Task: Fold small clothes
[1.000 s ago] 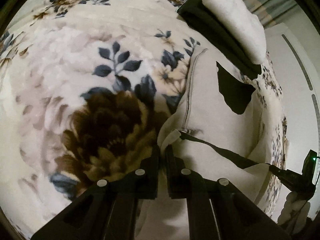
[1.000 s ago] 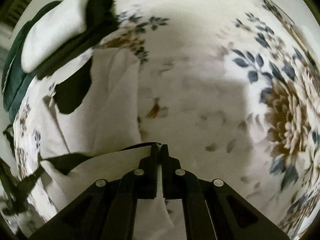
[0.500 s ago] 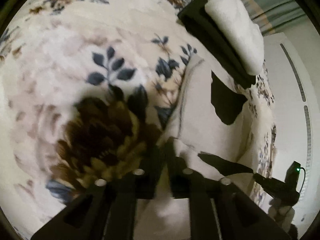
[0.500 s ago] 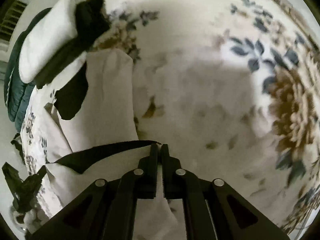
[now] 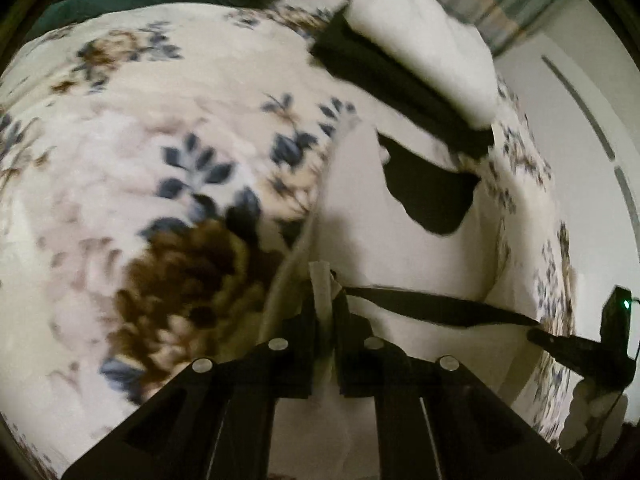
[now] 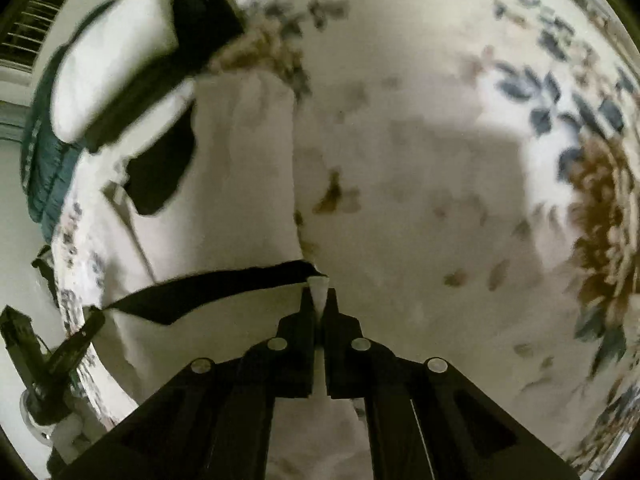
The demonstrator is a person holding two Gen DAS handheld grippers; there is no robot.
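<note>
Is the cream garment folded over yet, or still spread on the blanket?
Partly folded. Both grippers, left and right, pinch the near edge of the cream garment, lifted over the rest, which lies on the floral blanket. Not laid down yet.

Both wrist views are dim and warm-toned, with black vignette corners and strong fisheye bending toward the rims. In the right view a broad soft shadow lies across the middle of the floral blanket (image 6: 420,184), while its upper right part is brighter. Motion blur smears the blanket's flower print (image 5: 188,272) and the folded white towel (image 5: 424,36); the near gripper bodies stay sharp.
</note>
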